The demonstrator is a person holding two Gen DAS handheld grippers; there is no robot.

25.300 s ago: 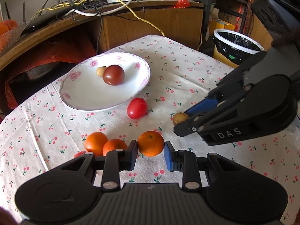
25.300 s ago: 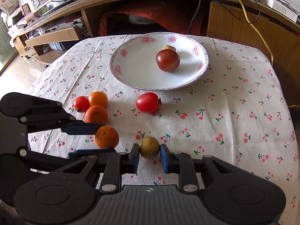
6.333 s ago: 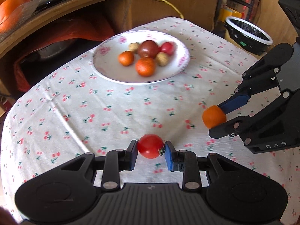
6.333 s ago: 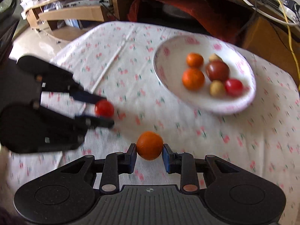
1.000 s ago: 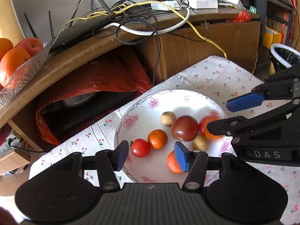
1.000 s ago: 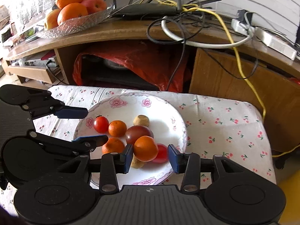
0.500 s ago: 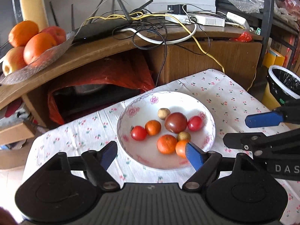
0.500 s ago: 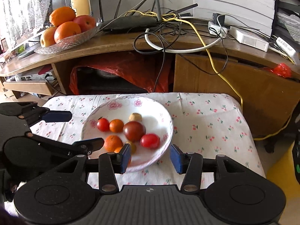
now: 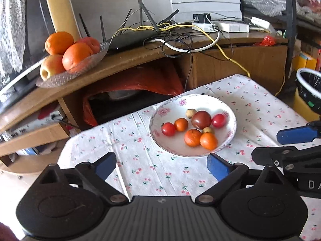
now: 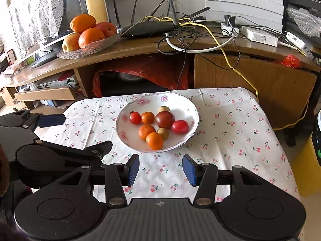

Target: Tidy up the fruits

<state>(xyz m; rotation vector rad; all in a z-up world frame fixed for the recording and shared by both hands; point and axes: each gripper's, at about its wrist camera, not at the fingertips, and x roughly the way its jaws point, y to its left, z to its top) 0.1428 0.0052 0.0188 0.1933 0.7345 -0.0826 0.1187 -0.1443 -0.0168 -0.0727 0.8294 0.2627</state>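
1. The left gripper [image 9: 161, 165] has its jaws spread very wide; they hold nothing and touch nothing.
2. The right gripper [image 10: 161, 169] also has its jaws wide apart and empty, above the bench [image 10: 230, 140].
3. All the fruits [image 10: 154, 140] lie together in the plate [image 10: 190, 108], well apart from both grippers.
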